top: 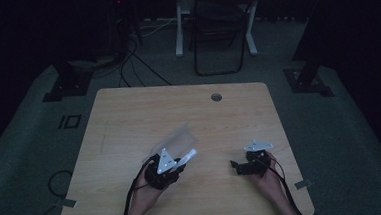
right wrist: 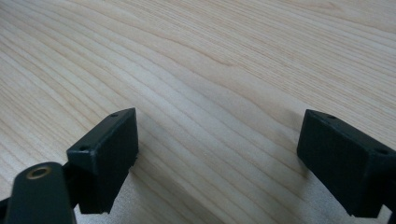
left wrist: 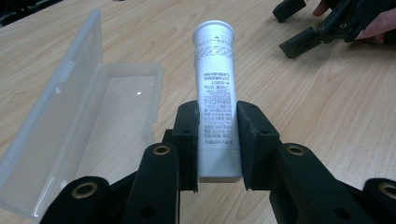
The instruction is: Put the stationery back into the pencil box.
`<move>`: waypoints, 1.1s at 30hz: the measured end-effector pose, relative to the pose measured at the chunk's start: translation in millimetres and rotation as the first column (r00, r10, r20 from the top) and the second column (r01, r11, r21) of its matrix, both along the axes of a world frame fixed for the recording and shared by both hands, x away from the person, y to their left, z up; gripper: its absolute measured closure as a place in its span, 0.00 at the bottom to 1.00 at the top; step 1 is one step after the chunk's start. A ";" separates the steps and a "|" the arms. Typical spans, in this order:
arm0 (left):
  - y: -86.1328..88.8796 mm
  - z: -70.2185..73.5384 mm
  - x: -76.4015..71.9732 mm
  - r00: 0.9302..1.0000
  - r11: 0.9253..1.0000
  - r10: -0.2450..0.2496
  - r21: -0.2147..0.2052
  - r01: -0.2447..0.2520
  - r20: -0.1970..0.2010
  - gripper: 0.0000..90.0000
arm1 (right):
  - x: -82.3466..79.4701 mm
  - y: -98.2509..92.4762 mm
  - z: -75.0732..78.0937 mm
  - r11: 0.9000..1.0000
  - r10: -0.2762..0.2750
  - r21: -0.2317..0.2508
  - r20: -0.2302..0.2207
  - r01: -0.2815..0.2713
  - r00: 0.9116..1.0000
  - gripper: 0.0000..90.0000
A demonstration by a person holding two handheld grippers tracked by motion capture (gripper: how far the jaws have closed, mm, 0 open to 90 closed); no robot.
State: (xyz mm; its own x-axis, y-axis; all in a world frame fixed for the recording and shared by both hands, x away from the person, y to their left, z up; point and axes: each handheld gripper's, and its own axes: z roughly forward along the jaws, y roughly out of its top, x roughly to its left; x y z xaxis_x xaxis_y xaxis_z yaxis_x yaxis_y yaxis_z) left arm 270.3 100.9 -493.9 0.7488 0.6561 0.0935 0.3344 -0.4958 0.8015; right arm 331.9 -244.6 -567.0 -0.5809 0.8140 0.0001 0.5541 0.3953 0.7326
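1. Silver-white and printed with small text, a tube [left wrist: 216, 98] sits clamped between the jaws of the left gripper [left wrist: 218, 140], its long axis running straight out along the jaws, capped end away from the hand.

2. Just beside the tube, on its left in the left gripper view, lies an open clear plastic case [left wrist: 100, 114], lid [left wrist: 51, 93] raised along the far side, tray bare. Case and tube lie roughly parallel, so the likely coming move, judged from this layout alone, is a short sideways shift and a lowering into the tray.

3. Seen from the high view, the left gripper [top: 179, 161] holds the tube [top: 189, 156] at the case's [top: 180, 136] near edge, low over the wooden table [top: 128, 111]. Whether the tube touches the tabletop cannot be told.

4. Well apart on the person's right, the right gripper [top: 236, 166] rests near the table's surface with jaws spread wide and nothing between them; its own view shows bare wood grain between the two black pads [right wrist: 109, 149].

5. The left hand [top: 146, 188] is plainly the nearer to the case; the right hand [top: 269, 175] stands clear of the path.

6. Nothing lies between tube and tray. The case's near wall and the upright lid are the only edges the tube could catch on; a thin, light case may slide if nudged.
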 end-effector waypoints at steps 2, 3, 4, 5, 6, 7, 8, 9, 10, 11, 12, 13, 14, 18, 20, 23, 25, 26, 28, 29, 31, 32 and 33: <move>0.2 -0.3 0.3 1.000 1.000 0.000 0.002 0.000 0.000 0.79 | 0.0 0.0 0.0 1.000 0.000 0.000 0.000 0.000 1.000 0.14; 0.2 -0.5 0.5 1.000 1.000 0.000 0.001 0.000 0.000 0.79 | 0.0 0.0 0.0 1.000 0.000 0.000 0.000 0.000 1.000 0.14; 0.2 -0.7 0.9 1.000 1.000 0.001 0.001 -0.001 0.000 0.79 | 0.0 0.0 0.0 1.000 0.000 0.000 0.000 0.000 1.000 0.14; 0.4 -0.8 1.3 1.000 1.000 0.001 0.003 -0.001 0.000 0.79 | 0.0 0.0 0.0 1.000 0.000 0.000 0.000 0.000 1.000 0.14; 0.6 -1.0 1.9 1.000 1.000 0.003 0.006 -0.003 0.000 0.79 | 0.0 0.0 0.0 1.000 0.000 0.000 0.000 0.000 1.000 0.14; 0.6 -1.1 2.3 1.000 1.000 0.004 0.004 -0.004 -0.001 0.79 | 0.0 0.0 0.0 1.000 0.000 0.000 0.001 0.000 1.000 0.14; 0.9 -1.2 2.8 1.000 1.000 0.005 0.006 -0.005 0.000 0.79 | 0.0 0.0 0.0 1.000 0.000 0.000 0.001 0.000 1.000 0.14; 1.0 -1.3 3.1 1.000 1.000 0.006 0.007 -0.006 0.001 0.79 | 0.0 0.0 0.0 1.000 0.000 0.000 0.001 0.000 1.000 0.14; 1.1 -1.5 3.4 1.000 1.000 0.009 0.006 -0.009 0.001 0.79 | 0.0 0.0 0.0 1.000 0.000 0.000 0.001 0.000 1.000 0.14; 1.4 -1.4 3.6 1.000 1.000 0.008 0.009 -0.008 0.001 0.79 | 0.0 0.0 0.0 1.000 0.000 0.000 0.000 0.000 1.000 0.14; 1.5 -1.6 3.9 1.000 1.000 0.010 0.009 -0.010 0.002 0.79 | 0.1 0.0 0.0 1.000 0.001 0.000 0.001 -0.001 1.000 0.14; 1.7 -1.7 4.1 1.000 1.000 0.012 0.010 -0.012 0.002 0.79 | 0.0 0.0 0.0 1.000 0.000 0.000 0.001 0.000 1.000 0.14; 2.0 -1.9 4.6 1.000 1.000 0.012 0.010 -0.012 0.002 0.79 | 0.0 0.0 0.0 1.000 0.000 0.000 0.001 0.000 1.000 0.14; 2.7 -2.6 5.9 1.000 1.000 0.017 0.012 -0.017 0.000 0.79 | 0.1 0.0 0.0 1.000 0.000 0.000 0.001 0.000 1.000 0.14; 3.4 -2.5 6.9 1.000 1.000 0.018 0.013 -0.018 0.002 0.79 | 0.0 0.0 0.0 1.000 0.000 0.000 0.000 0.000 1.000 0.14; 4.3 -2.4 7.8 1.000 1.000 0.024 0.012 -0.024 0.002 0.79 | 0.1 0.0 0.0 1.000 0.000 0.000 0.001 0.000 1.000 0.14; 5.0 -2.4 8.4 1.000 1.000 0.027 0.014 -0.027 0.003 0.79 | 0.0 0.0 0.0 1.000 0.000 0.000 0.000 0.000 1.000 0.14; 5.1 -2.5 8.6 1.000 0.999 0.030 0.013 -0.030 0.003 0.79 | 0.1 0.0 0.0 1.000 0.000 0.000 0.001 0.000 1.000 0.14; 5.8 -2.7 9.4 0.999 0.999 0.035 0.013 -0.035 0.004 0.79 | 0.1 0.0 0.0 1.000 0.000 0.000 0.001 0.000 1.000 0.14; 6.1 -2.7 9.7 0.999 0.999 0.035 0.014 -0.035 0.004 0.79 | 0.1 0.0 0.0 1.000 0.000 0.000 0.001 0.000 1.000 0.14; 6.4 -3.0 10.5 0.999 0.999 0.037 0.017 -0.037 0.006 0.79 | 0.1 0.0 0.0 1.000 0.000 0.000 0.000 0.000 1.000 0.14; 6.4 -3.1 10.8 0.999 0.999 0.035 0.018 -0.035 0.005 0.79 | 0.1 0.0 0.0 1.000 0.000 0.000 0.001 0.000 1.000 0.14; 6.3 -3.3 11.0 0.999 0.999 0.035 0.019 -0.035 0.005 0.79 | 0.1 -0.1 0.0 1.000 0.001 0.000 0.001 -0.001 1.000 0.14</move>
State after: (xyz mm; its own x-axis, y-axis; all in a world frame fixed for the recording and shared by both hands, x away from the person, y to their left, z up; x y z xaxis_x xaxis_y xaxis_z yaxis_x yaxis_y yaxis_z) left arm 281.3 107.2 -497.2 0.7247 0.6802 0.1099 0.3481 -0.4991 0.7936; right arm 332.0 -244.7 -567.0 -0.5814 0.8136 -0.0007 0.5534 0.3960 0.7328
